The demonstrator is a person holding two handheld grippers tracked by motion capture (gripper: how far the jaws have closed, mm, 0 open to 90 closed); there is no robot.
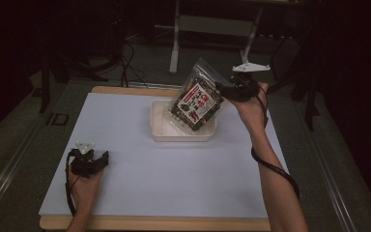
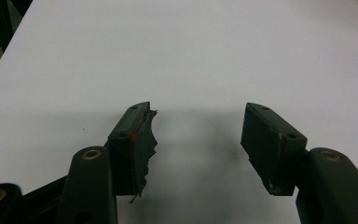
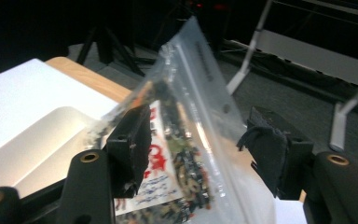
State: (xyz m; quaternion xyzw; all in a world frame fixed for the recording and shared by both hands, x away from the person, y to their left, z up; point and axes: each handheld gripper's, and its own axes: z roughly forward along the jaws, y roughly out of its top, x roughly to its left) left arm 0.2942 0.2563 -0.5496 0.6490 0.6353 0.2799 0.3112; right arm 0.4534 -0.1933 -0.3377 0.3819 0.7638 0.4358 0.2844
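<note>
Upper right of centre in the high view, my right tongs [image 1: 227, 92] sit at the edge of the clear plastic snack bag with a red-and-white label [image 1: 198, 99], which tilts with its lower end in the shallow white rectangular plastic tray [image 1: 160, 133]. In the right gripper view the bag [image 3: 191, 140] lies between the jaws, which are spread wide and released, pads not pressing. Lower left, my left tongs [image 1: 101, 161] rest on the white counter [image 1: 174, 179], open and empty.
</note>
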